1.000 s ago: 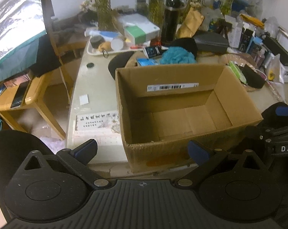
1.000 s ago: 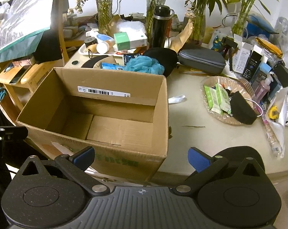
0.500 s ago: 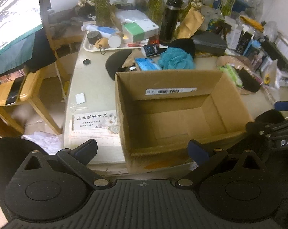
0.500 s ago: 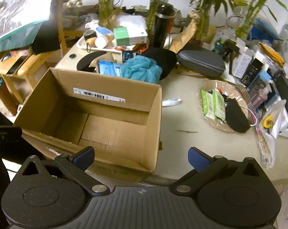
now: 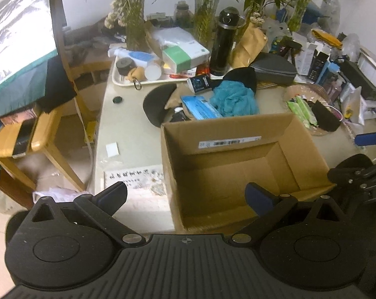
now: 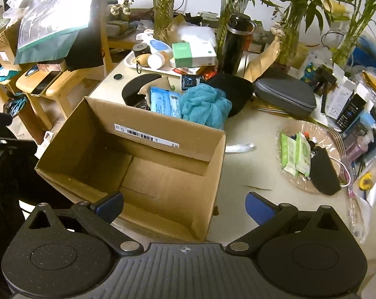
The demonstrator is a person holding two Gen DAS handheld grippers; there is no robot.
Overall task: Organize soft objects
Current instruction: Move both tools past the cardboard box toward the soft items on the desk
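An open, empty cardboard box (image 5: pixel 240 169) (image 6: pixel 138 164) stands at the table's near edge. Behind it lie a teal mesh puff (image 5: pixel 234 98) (image 6: pixel 205 106), a blue pack of face masks (image 5: pixel 200 108) (image 6: pixel 164 101), a black cap (image 5: pixel 158 102) (image 6: pixel 135 88) and a black soft hat (image 5: pixel 241 77) (image 6: pixel 234 91). My left gripper (image 5: pixel 186 198) is open and empty above the box's near left corner. My right gripper (image 6: pixel 184 205) is open and empty above the box's near right corner. The right gripper also shows at the right edge of the left wrist view (image 5: pixel 362 172).
A white tray (image 5: pixel 120 79) of small items, a black bottle (image 5: pixel 224 42), vases with plants and a grey case (image 6: pixel 285 96) crowd the back. A glass dish (image 6: pixel 307 157) with green packs and a black pouch sits right of the box. A wooden chair (image 5: pixel 28 137) stands left.
Both grippers have risen and tilted down, so the box looks smaller and more of the table behind it shows. Both stay open and empty.
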